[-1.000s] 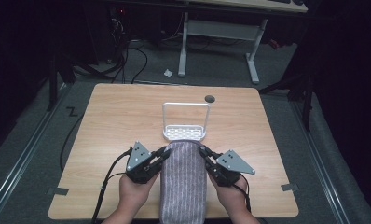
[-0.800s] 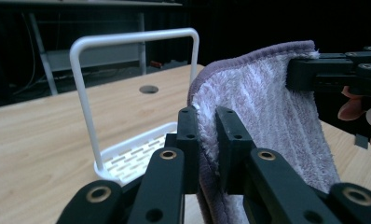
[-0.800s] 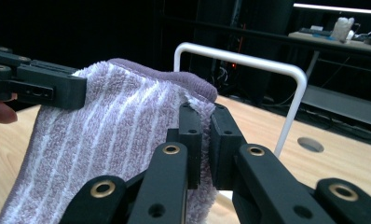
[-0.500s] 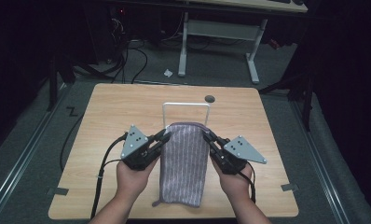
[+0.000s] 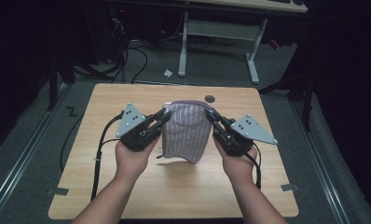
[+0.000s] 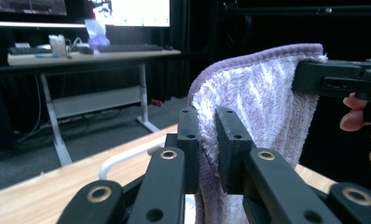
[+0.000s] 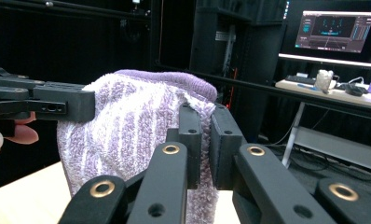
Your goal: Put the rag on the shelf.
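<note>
The purple striped towel (image 5: 185,131) hangs in the air between the two hands, its long axis running down toward the desk (image 5: 104,186), lower end hanging just off the wood. The left gripper (image 5: 161,117) has its fingers (image 6: 189,140) clamped on the towel's upper left edge, and the right gripper (image 5: 211,116) has its fingers (image 7: 189,135) clamped on the upper right edge, so each hand is equally near and the cloth sits directly between the fingertips. Just beyond the towel's top edge a bit of a white wire rack (image 6: 127,158) peeks out. The towel is thick, fluffy terry, soft and limp, with pale stripes and a darker hemmed border; the fingers are hard black blocks.
</note>
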{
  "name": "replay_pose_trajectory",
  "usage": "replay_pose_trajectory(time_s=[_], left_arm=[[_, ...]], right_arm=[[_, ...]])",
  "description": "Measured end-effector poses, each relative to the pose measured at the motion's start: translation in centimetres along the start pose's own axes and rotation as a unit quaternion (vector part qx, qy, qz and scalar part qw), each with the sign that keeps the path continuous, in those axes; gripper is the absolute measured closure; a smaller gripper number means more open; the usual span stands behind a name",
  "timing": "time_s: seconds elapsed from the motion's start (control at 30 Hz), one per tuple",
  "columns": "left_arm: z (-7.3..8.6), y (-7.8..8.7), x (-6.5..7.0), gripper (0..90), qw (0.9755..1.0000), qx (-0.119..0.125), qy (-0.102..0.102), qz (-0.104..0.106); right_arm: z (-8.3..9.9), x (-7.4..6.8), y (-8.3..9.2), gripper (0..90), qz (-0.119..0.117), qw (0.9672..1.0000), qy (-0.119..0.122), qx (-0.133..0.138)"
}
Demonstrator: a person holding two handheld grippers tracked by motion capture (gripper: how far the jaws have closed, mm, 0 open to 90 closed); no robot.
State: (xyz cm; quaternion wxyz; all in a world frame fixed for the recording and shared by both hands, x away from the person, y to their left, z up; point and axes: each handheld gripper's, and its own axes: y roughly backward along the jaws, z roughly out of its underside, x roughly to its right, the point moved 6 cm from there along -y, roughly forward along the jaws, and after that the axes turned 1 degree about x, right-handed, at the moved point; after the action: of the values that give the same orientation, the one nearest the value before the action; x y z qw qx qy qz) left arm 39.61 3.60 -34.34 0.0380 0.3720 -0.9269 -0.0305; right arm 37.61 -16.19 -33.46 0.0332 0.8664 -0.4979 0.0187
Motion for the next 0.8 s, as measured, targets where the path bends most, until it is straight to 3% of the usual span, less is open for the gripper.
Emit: replay_pose_trajectory(time_s=[0.4, 0.7, 0.8], left_arm=[[-0.8, -0.3, -0.3, 80.9, 0.9998, 0.014, 0.014, 0.007], [-1.4, -1.3, -1.5, 81.0, 0.9999, 0.012, -0.005, -0.005], [-1.6, -1.6, -2.0, 81.0, 0.9999, 0.012, 0.0, -0.008]], right_arm=[[-0.9, 0.3, -0.2, 85.3, -0.003, 1.0, -0.003, 0.009], [-1.3, 1.2, -1.6, 85.4, 0.002, 1.0, -0.002, 0.005], [-1.4, 1.5, -2.2, 85.4, 0.003, 1.0, -0.001, 0.001]])
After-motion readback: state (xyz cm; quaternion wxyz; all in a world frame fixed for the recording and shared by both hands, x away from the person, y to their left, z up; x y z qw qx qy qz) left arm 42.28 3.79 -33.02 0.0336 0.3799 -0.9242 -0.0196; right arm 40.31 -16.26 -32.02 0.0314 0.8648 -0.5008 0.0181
